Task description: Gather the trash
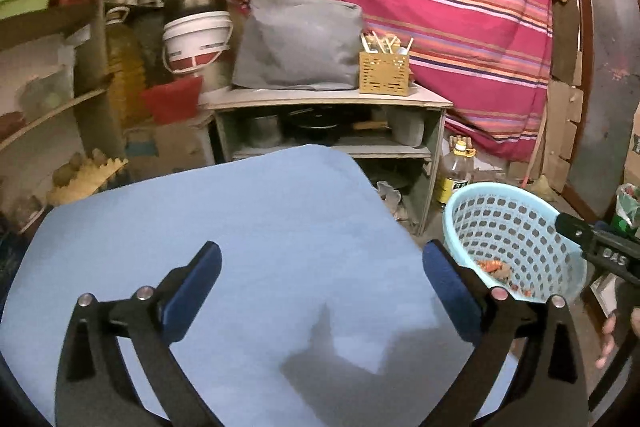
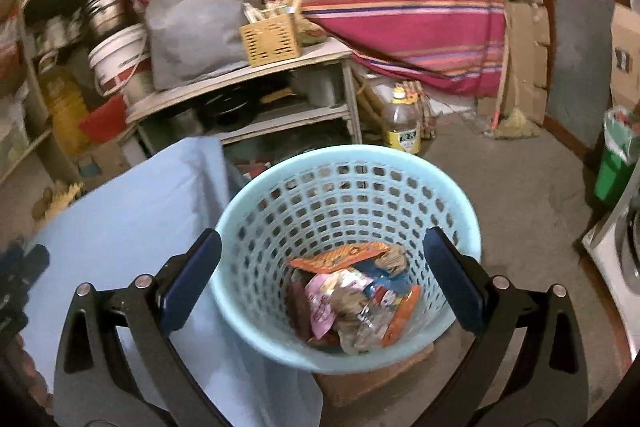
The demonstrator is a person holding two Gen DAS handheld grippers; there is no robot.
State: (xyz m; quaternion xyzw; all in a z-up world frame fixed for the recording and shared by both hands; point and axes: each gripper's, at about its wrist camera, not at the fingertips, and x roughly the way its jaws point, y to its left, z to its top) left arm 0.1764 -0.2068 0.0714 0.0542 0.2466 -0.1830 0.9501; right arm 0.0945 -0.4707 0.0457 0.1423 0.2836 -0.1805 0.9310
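Two hand-held grippers of one make: the left gripper (image 1: 322,291) and right gripper (image 2: 322,281) each have black, triangle-pierced arms, silver round-headed pivot pins and dark blue padded fingers (image 1: 192,291). In the left view, white lettering, perhaps "DAS", marks the right tool's black body, beside the person's fingertips (image 1: 606,339).

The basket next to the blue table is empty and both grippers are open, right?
Not quite. The basket isn't empty: the right wrist view shows wrappers piled in its bottom. It does sit beside the blue table, and the left gripper and right gripper are open.
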